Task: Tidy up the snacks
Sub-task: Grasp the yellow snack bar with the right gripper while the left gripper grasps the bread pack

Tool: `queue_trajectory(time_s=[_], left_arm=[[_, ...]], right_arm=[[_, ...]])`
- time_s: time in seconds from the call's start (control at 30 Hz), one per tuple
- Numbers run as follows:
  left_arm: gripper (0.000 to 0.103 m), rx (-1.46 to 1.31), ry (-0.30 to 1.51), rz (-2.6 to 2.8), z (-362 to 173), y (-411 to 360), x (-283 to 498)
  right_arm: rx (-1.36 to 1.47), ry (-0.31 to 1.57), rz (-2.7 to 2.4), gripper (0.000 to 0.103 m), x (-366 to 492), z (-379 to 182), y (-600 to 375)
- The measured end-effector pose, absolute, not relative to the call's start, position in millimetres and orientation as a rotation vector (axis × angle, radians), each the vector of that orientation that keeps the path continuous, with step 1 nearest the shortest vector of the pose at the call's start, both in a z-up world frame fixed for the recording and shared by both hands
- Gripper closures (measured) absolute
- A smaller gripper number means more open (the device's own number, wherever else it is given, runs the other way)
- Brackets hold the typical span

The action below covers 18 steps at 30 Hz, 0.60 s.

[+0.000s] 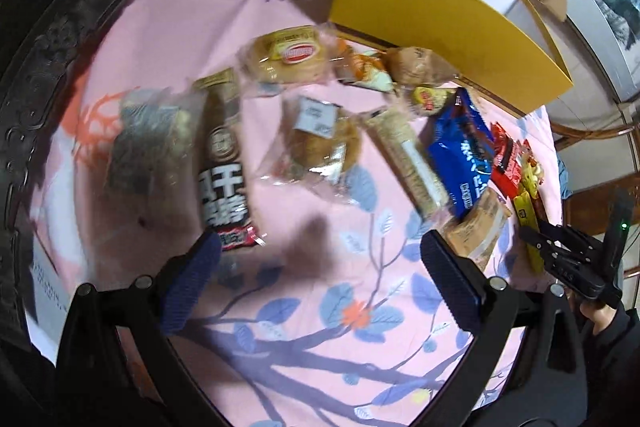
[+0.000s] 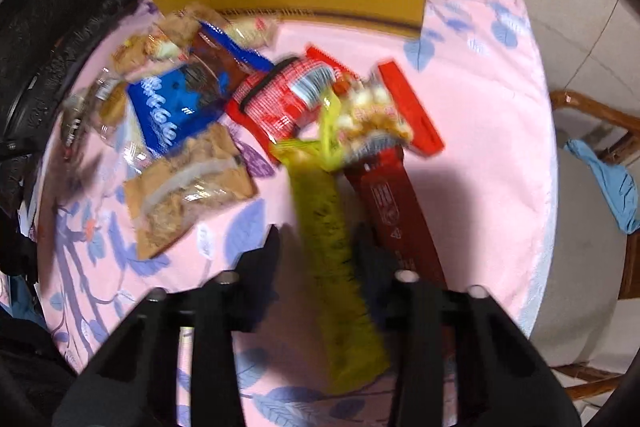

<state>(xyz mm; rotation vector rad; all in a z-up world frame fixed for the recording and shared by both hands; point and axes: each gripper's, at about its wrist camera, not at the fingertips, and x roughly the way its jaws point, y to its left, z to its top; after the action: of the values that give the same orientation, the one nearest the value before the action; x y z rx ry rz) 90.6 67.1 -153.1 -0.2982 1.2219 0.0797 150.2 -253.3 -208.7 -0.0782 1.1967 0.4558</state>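
The right gripper [image 2: 316, 247] is pointing steeply down at the bench [image 2: 480, 131], which is wearing a pink cloth printed with blue leaves. Its jaws are standing close together around a long yellow-green snack stick [image 2: 324, 227]; motion blur is hiding whether the pads are actually pressing on it. Just to the right of those jaws a dark red packet [image 2: 396, 211] is lying alongside the stick. Beyond the jaws a red snack bag [image 2: 288, 99] and a bag of pale puffed pieces [image 2: 372, 115] are overlapping the far ends of both. Off to the left a tan wrapped pastry [image 2: 188, 183] is lying flat, with a blue biscuit pack [image 2: 176, 107] farther out.

The left gripper [image 1: 320, 263] is hanging over bare cloth with its jaws wide apart and nothing between them. Just ahead of the left jaw a tall brown packet with large white characters [image 1: 224, 163] is lying lengthwise, a blurred dark bag [image 1: 148, 143] sitting to its left. Ahead of the gap between the jaws a round bun in clear wrap [image 1: 320, 147] is resting. Farther still, a second wrapped bun with a red label [image 1: 288, 57] is lying against the foot of a yellow cardboard box [image 1: 432, 27], which is standing at the far edge of the snack row.
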Motion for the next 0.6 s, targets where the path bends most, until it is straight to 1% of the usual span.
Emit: queue_trajectory(time_s=[0.13,0.2,0.3,0.4,0.6], left_arm=[[0.002,-0.312,1.209,0.090,-150.8,74.8,86.5],[0.002,-0.308,1.208,0.093,-151.3,75.2,88.0],[0.002,-0.303,1.212,0.100,-155.7,76.0,94.3],[0.002,-0.268,1.219,0.099,-169.5,70.3,109.3],[0.002,-0.186,1.262,0.112,-207.3,57.2,151.5]], right_arm=[[-0.093,1.199,0.436,0.075,151.3,-211.3,-250.9],[-0.095,1.215,0.431,0.081,147.6,-211.9,-248.3],[-0.082,1.248,0.440,0.081,129.4,-212.2,-240.6],[-0.095,1.234,0.413,0.081,115.1,-213.5,-232.7],[-0.057,1.241,0.384,0.081,116.2,-214.1,-230.5]])
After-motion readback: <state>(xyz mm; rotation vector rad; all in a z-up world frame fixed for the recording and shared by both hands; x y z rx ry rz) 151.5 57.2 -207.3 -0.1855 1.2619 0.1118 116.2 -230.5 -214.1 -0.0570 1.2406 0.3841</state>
